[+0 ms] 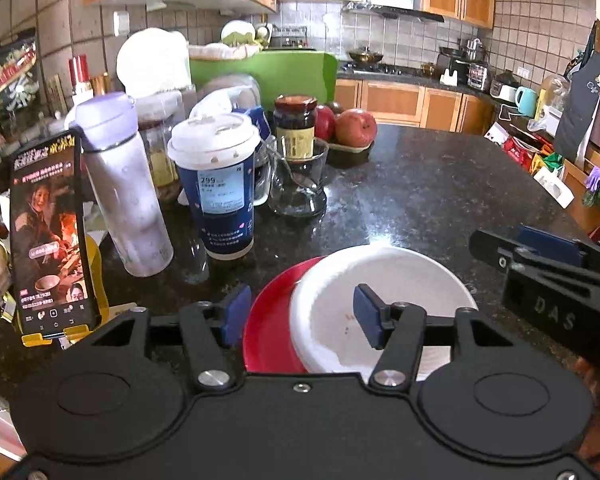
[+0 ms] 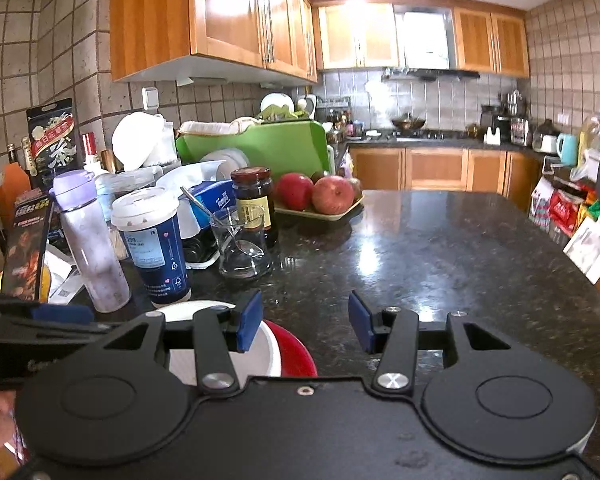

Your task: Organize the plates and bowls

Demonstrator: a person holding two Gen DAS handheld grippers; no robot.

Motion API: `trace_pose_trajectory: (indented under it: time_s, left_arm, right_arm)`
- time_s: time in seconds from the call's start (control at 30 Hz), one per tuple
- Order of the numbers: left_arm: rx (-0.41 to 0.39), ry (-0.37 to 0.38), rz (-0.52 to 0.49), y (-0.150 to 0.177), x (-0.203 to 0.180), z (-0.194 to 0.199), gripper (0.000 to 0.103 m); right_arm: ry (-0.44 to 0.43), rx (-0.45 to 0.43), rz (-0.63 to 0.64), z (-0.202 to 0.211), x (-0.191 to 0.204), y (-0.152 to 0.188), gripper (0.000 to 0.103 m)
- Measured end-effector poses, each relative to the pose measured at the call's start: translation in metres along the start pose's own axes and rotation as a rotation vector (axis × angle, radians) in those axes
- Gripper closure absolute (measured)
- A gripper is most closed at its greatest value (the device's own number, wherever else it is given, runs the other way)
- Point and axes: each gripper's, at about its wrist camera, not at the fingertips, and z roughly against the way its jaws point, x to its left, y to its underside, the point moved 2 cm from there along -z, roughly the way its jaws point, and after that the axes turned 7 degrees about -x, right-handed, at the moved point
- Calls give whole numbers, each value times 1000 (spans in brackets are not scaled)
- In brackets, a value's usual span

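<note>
A white bowl [image 1: 380, 292] rests on a red plate [image 1: 268, 328] on the dark granite counter [image 1: 420, 200], near its front edge. My left gripper [image 1: 300, 316] is open and hangs just above them, with the bowl's left rim between its blue pads. My right gripper [image 2: 304, 320] is open and empty, above the counter just right of the stack. The bowl [image 2: 260, 352] and the red plate [image 2: 296, 356] show at its lower left. The right gripper also shows in the left wrist view [image 1: 548, 264], to the right of the bowl.
Close behind the stack stand a blue paper cup [image 1: 220, 188], a purple-lidded bottle [image 1: 120, 184], a glass with a spoon [image 1: 300, 180], a dark jar [image 1: 296, 124] and a phone on a yellow stand [image 1: 48, 236]. A tray of apples [image 1: 352, 132] sits further back.
</note>
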Motion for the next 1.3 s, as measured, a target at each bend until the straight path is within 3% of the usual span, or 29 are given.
trace_pose_trajectory:
  time_s: [0.6, 1.3]
  left_arm:
    - [37, -78, -38, 24, -52, 24, 39]
    - [28, -94, -18, 43, -62, 61, 39]
  right_arm:
    - [-19, -11, 18, 76, -25, 24, 53]
    - [14, -12, -1, 127, -32, 40, 53]
